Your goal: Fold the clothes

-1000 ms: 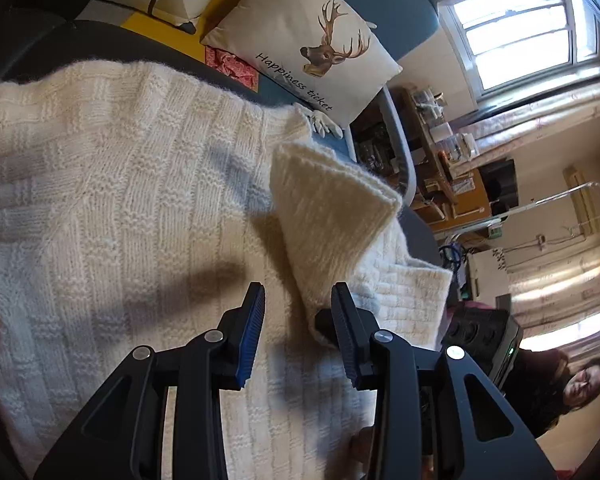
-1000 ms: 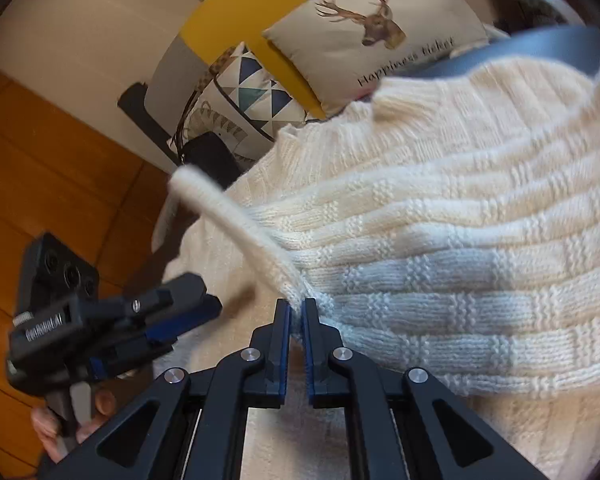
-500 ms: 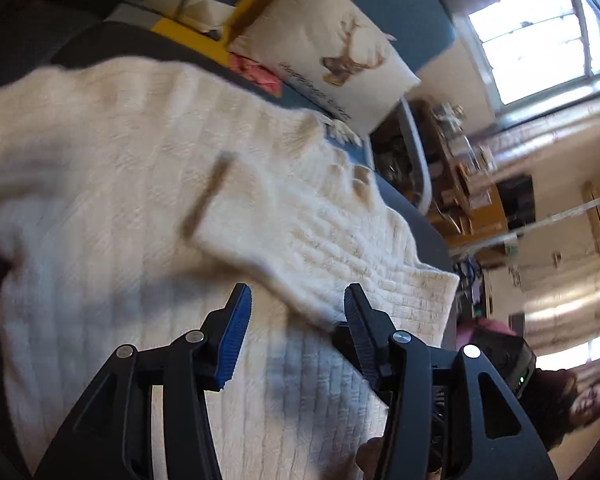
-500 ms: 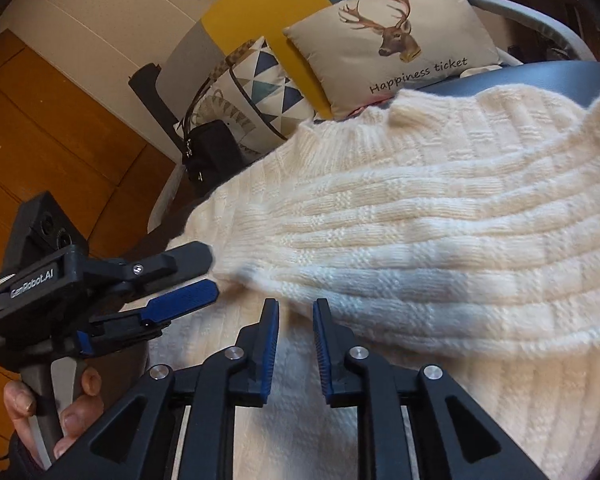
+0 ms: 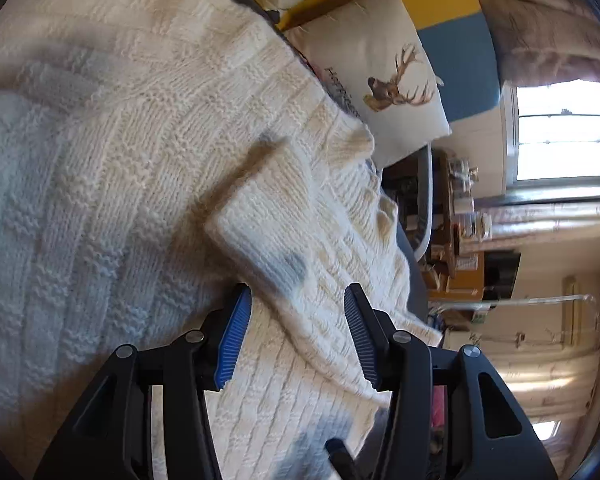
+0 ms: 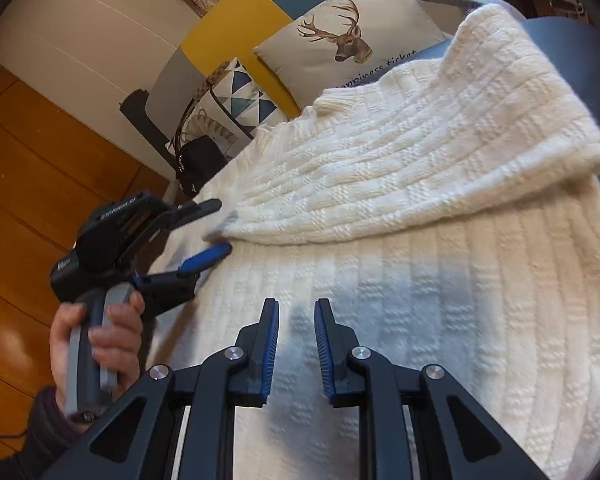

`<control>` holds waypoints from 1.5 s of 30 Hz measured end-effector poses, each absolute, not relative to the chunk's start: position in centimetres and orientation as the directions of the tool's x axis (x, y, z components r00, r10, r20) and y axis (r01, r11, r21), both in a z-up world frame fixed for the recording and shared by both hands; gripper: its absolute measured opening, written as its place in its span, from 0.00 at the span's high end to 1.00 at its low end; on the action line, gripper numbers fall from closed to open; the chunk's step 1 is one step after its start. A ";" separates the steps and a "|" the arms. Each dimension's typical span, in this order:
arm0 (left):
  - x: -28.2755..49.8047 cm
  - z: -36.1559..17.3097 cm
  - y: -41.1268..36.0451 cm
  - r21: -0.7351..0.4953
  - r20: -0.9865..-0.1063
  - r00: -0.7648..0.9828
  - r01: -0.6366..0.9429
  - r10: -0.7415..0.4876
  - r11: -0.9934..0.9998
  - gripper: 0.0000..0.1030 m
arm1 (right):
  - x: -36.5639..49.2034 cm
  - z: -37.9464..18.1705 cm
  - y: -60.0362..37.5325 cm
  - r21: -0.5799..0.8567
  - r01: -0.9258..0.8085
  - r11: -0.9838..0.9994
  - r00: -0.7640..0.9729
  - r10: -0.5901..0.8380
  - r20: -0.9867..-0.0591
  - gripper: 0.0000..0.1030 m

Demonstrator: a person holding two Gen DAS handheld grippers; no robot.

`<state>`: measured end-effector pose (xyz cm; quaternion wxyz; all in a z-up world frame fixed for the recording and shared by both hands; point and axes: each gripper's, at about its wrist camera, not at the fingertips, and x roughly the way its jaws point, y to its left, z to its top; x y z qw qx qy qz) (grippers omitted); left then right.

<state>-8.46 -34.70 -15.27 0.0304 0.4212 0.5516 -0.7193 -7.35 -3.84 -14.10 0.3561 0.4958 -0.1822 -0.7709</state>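
Observation:
A cream knitted sweater [image 5: 120, 168] lies spread over a dark sofa seat [image 6: 572, 48]. One sleeve [image 6: 420, 168] is folded flat across the body, and its cuff [image 5: 260, 216] points toward my left gripper [image 5: 298, 296]. That gripper stands open just above the sleeve, its blue pads clear of the knit. In the right wrist view the left gripper [image 6: 220, 228] is held by a hand, with the cuff tip between its spread jaws. My right gripper [image 6: 296, 308] hovers over the sweater's lower body, its jaws a little apart with nothing between them.
A deer-print pillow [image 6: 348, 40] and a triangle-patterned pillow [image 6: 236, 92] lean on the yellow and blue sofa back. A black bag [image 6: 200, 164] sits at the sofa's left end, above a wooden floor [image 6: 28, 180]. Cluttered shelves [image 5: 460, 220] and a window [image 5: 564, 132] lie beyond the right armrest.
My right gripper let go of the sleeve, opened a little and drew back over the body. The raised sleeve now lies flat. My left gripper opened wider, rolled and sank.

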 end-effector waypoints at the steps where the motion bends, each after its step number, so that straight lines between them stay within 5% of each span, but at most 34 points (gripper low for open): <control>1: -8.5 -15.3 -34.6 -0.773 -0.634 -0.650 0.506 0.419 -0.383 0.50 | -7.1 -14.1 -3.5 0.628 0.370 -0.685 -0.257 -0.725 -0.639 0.82; 9: -9.1 -15.7 -34.3 -0.787 -0.617 -0.685 0.517 0.389 -0.338 0.53 | -6.3 -14.7 -1.5 0.622 0.348 -0.701 -0.269 -0.710 -0.650 0.82; 14: -9.5 -16.0 -34.6 -0.779 -0.627 -0.681 0.543 0.379 -0.313 0.91 | -6.1 -15.2 -0.1 0.655 0.300 -0.694 -0.271 -0.720 -0.639 0.82; 25: -10.3 -9.8 -33.1 -0.823 -0.553 -0.739 0.413 0.385 -0.391 0.95 | -6.6 -16.5 5.4 0.785 0.084 -0.614 -0.327 -0.761 -0.561 0.82; 30: -11.8 -2.9 -31.0 -0.859 -0.459 -0.776 0.262 0.432 -0.441 0.95 | -7.0 -19.8 10.1 0.949 -0.162 -0.271 -0.402 -0.860 -0.314 0.81; 35: -13.9 3.4 -28.4 -0.850 -0.409 -0.786 0.143 0.464 -0.507 0.95 | -7.2 -22.0 12.3 0.956 -0.295 -0.002 -0.489 -0.859 -0.153 0.65; 41: -15.5 8.2 -26.1 -0.837 -0.374 -0.789 0.061 0.488 -0.543 0.95 | -8.4 -21.5 11.9 0.936 -0.344 0.070 -0.535 -0.834 -0.134 0.43; 45: -15.9 9.7 -24.7 -0.824 -0.369 -0.780 0.022 0.506 -0.566 0.95 | -9.8 -21.3 11.1 0.928 -0.365 0.076 -0.556 -0.817 -0.152 0.40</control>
